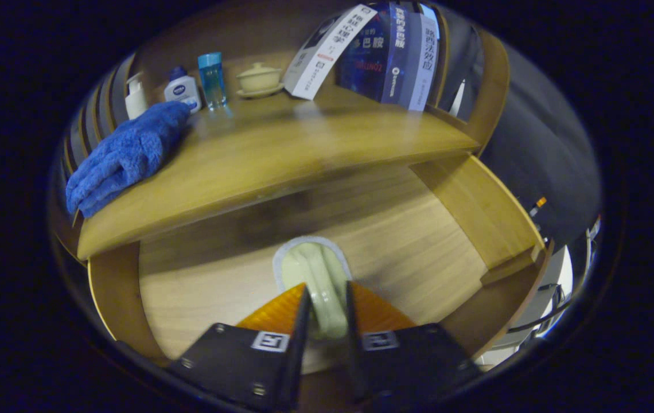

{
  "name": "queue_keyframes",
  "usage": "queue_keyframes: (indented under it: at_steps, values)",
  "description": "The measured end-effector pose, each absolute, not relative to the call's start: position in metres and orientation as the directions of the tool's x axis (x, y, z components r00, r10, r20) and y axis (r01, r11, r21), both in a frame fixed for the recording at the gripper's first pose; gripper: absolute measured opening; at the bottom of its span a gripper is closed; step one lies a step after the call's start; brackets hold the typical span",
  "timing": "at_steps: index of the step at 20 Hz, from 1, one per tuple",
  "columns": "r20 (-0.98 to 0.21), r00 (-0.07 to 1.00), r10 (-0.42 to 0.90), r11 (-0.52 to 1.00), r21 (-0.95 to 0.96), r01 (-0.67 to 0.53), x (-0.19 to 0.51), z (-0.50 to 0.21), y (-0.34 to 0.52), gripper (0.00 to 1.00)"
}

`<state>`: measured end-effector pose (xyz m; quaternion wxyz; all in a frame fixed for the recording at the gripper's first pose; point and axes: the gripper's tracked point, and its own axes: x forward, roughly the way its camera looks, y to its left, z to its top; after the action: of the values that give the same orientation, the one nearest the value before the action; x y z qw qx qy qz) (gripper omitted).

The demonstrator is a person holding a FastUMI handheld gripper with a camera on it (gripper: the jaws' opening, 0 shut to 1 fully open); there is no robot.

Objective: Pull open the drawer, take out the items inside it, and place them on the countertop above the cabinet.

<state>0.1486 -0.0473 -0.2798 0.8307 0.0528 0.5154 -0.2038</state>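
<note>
The gripper (pixel 327 298) is clamped on the raised handle of a pale green, stiff-looking brush (pixel 315 269) over the open wooden drawer (pixel 419 229); it looks light, possibly slick. Beyond, the wooden countertop (pixel 304 149) holds a fluffy blue cloth (pixel 126 155)

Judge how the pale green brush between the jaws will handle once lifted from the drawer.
The pale green brush looks like rigid moulded plastic, so probably stiff and light. The gripper pinches its narrow, smooth-looking handle, so it may pivot or slip in the jaws above the drawer.

Tool (pixel 327 298) clamped on sponge (pixel 315 272)
</note>
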Motion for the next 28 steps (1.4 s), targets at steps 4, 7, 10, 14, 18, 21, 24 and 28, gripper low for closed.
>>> queue_keyframes:
  at_steps: [4, 7, 10, 14, 18, 21, 24, 28]
  values:
    - [-0.862, 0.435, -0.262, 0.908, -0.067, 0.414, 0.153, -0.273, -0.044, 0.29]
    - [-0.862, 0.433, -0.262, 0.904, -0.063, 0.422, 0.154, -0.286, -0.046, 0.18]
    - [-0.858, 0.435, -0.274, 0.901, -0.071, 0.428, 0.153, -0.284, -0.048, 0.18]
    - [-0.833, 0.484, -0.269, 0.896, -0.032, 0.444, 0.162, -0.267, -0.047, 0.18]
    - [-0.791, 0.541, -0.286, 0.89, -0.01, 0.456, 0.173, -0.234, -0.049, 0.18]
    - [-0.765, 0.562, -0.316, 0.888, -0.03, 0.459, 0.175, -0.209, -0.051, 0.18]
    - [-0.742, 0.572, -0.349, 0.879, -0.047, 0.474, 0.169, -0.187, -0.052, 0.18]
    - [-0.704, 0.589, -0.396, 0.868, -0.078, 0.49, 0.162, -0.158, -0.058, 0.18]
